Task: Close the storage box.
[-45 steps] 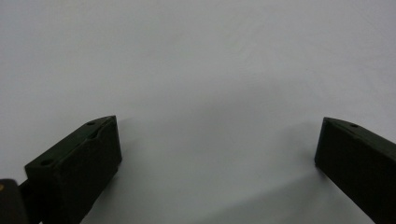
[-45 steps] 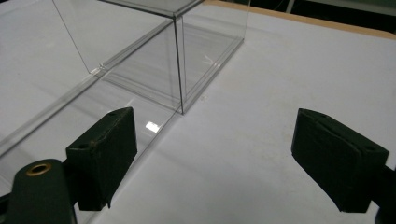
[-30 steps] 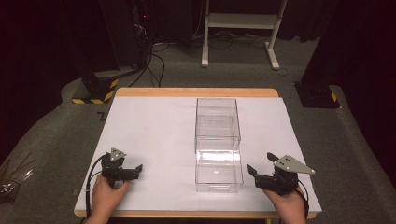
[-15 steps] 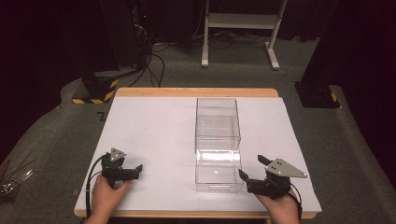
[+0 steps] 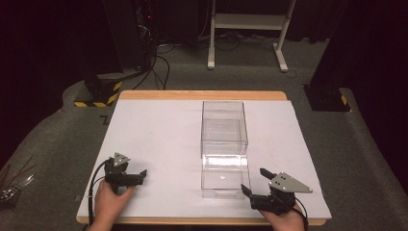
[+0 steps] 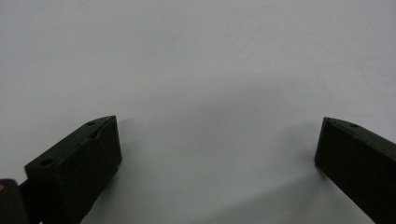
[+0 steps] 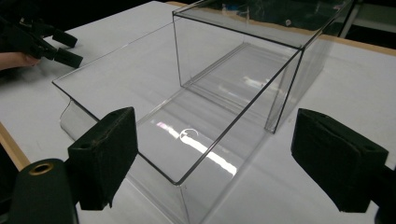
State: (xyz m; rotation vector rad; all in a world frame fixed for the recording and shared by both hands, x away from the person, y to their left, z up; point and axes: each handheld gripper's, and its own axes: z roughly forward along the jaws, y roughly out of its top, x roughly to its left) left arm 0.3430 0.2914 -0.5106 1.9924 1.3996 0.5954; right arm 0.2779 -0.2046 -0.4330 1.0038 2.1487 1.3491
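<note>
My right gripper (image 5: pixel 254 183) has slid in toward the clear box (image 5: pixel 223 155) over the last second and now sits just beside its near corner, jaws wide, ready to take the wall. My left gripper (image 5: pixel 139 175) waits well left of the box, also wide.

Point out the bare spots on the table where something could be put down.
Widest free patch: left half of the table, between its left edge and the clear box, beyond the left gripper. A narrower strip runs right of the box. The right gripper crowds the near right corner.
</note>
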